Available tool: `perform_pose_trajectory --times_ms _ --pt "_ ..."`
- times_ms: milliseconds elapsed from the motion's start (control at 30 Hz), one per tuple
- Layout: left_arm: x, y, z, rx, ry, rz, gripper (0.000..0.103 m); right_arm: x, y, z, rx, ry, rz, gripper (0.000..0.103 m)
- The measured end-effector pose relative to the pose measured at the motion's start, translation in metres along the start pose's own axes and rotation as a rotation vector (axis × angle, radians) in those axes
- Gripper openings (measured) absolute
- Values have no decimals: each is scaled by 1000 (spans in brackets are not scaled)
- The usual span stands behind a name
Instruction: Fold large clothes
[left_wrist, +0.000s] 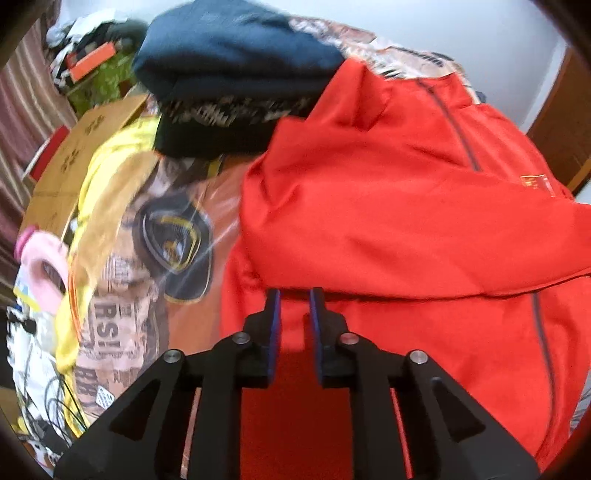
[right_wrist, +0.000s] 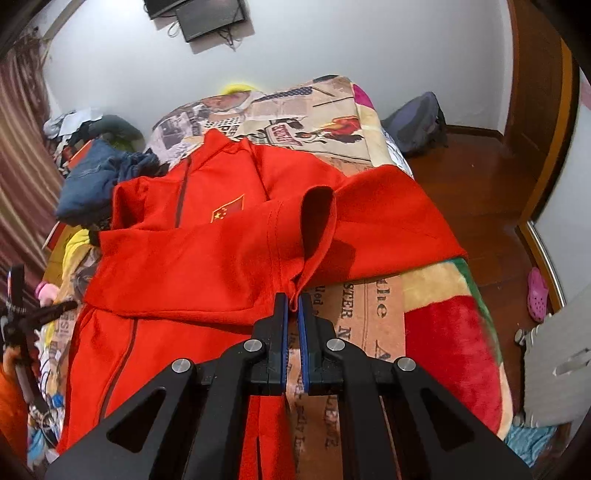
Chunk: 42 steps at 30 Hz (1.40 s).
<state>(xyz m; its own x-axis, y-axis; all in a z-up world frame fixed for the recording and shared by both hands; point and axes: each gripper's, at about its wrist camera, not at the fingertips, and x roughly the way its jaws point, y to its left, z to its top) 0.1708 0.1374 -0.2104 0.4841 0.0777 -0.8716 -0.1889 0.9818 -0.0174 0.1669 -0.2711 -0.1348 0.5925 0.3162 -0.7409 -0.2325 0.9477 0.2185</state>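
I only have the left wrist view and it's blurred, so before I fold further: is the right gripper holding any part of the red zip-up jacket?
Observer: Yes, the right gripper is shut on the cuff of the red zip-up jacket.
Operator: Where does that sleeve lie?
Observer: It is drawn across the chest, below the flag patch.
Operator: What is under the cuff?
Observer: The printed fleece blanket, not jacket.

Bedspread print: "RS!" legible; other newsprint lettering too distorted. Red jacket chest: Chinese flag patch.
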Motion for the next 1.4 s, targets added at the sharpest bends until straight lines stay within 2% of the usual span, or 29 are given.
perform_pose_trajectory --times_ms 33,100,267,367,433,467,733,1000,1200,1400 --pt "-6 -7 5 16 -19 1 30 -2 -1 1 2 -6 -3 5" --pt "-16 -20 13 44 -58 4 41 -9 -7 5 19 -24 -19 5" --pt "-40 -57 34 123 -148 -14 48 -25 -29 13 101 -73 -38 10" --pt "-48 -79 47 152 -193 -33 54 -31 -48 16 167 -106 -71 29" --pt "-48 -90 54 159 -206 -48 58 -31 -61 17 218 -127 -111 47" --pt "-46 -95 57 161 -209 -54 59 -31 -65 18 236 -130 -119 49" --pt "-10 -125 68 157 -150 -90 60 19 -116 19 438 -26 -55 49" --pt "35 -133 60 146 -42 -105 60 66 -140 13 524 77 12 49" --pt "57 -128 57 117 9 -110 60 88 -151 24 540 98 -15 49" --pt "61 -125 54 90 2 -118 60 108 -168 37 564 115 -44 49"
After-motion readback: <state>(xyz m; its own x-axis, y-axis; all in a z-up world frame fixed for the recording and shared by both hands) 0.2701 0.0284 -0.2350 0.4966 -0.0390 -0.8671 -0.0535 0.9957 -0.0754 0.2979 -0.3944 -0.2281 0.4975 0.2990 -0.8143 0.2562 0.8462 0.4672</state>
